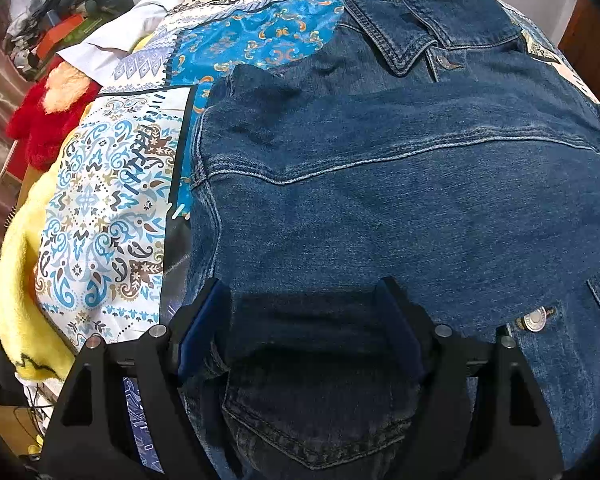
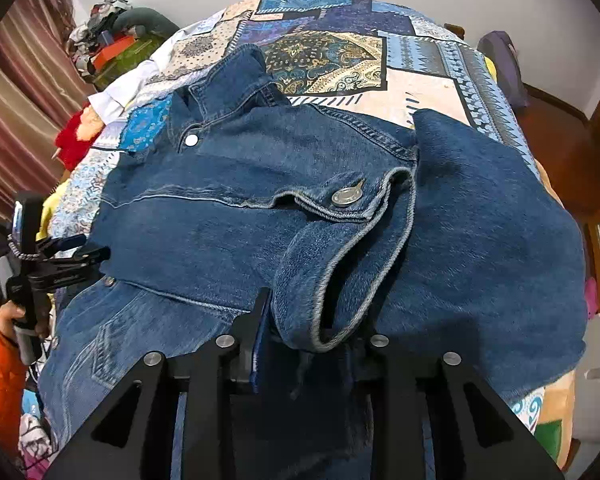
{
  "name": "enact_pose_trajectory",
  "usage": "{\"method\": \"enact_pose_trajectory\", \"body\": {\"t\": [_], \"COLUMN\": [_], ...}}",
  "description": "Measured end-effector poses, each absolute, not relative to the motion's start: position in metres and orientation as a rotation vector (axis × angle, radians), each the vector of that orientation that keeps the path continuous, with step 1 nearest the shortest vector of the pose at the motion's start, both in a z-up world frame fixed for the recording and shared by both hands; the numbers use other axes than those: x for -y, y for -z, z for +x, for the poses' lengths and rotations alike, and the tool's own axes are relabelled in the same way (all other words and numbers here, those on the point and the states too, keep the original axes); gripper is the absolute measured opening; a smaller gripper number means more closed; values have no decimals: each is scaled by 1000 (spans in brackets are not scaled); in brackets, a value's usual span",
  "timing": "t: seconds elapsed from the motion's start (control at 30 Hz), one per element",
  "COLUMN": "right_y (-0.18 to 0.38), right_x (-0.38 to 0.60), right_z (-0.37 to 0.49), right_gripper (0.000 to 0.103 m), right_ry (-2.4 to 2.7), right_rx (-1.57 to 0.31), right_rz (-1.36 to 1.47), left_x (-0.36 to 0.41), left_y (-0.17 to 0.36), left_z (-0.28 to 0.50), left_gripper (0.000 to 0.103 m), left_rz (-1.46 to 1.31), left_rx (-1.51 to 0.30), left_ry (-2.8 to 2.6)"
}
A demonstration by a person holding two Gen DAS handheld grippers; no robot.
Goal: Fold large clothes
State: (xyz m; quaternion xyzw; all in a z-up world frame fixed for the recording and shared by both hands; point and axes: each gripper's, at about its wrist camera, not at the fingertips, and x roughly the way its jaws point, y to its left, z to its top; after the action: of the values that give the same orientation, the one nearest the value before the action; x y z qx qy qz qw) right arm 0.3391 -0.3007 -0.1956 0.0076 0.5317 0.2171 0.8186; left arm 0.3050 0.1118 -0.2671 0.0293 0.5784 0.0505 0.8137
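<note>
A: What's nearest in the left wrist view?

B: The left gripper (image 1: 304, 320), fingers spread wide, with denim jacket (image 1: 380, 200) fabric lying between them. I can't tell whether the pads touch the cloth.

A: And the right?

B: The right gripper (image 2: 312, 332) has a sleeve cuff (image 2: 340, 272) bunched between its fingers; the cuff's looped hem sits right at the tips, so it appears pinched there.

A: Where does the jacket lie?

B: Spread across the patterned bedspread (image 2: 332, 60) on the bed, a sleeve folded across the body, a metal button (image 2: 343, 197) showing on the cuff. Its collar (image 1: 400, 44) points to the far end.

A: Farther out?

B: To the left, a yellow blanket (image 1: 20, 280) at the bed's edge, a red plush toy (image 1: 48, 120) beyond it, and a pile of clutter (image 2: 108, 40) by the striped curtain (image 2: 16, 92).
</note>
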Motion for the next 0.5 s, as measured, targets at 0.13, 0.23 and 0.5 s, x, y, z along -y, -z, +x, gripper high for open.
{"method": "enact_pose_trajectory", "body": {"t": [0.13,0.23,0.5], "right_y": [176,159,135], "right_x": [309,328,426], "right_z": [333,329,322], "right_gripper": [32,41,42], "right_ry": [-466,-368,-164], "right_rx": [-1087,-1023,-960], "right_rz": [1,-39,80], "left_x": [-111,-106,-76], "left_y": [266,262,198], "left_z": [308,313,336], "left_gripper": [78,78,78], "left_rz": [99,163,165], "left_rx": [-1246,-1246,-1100], "left_ry": [-99,-104,-47]}}
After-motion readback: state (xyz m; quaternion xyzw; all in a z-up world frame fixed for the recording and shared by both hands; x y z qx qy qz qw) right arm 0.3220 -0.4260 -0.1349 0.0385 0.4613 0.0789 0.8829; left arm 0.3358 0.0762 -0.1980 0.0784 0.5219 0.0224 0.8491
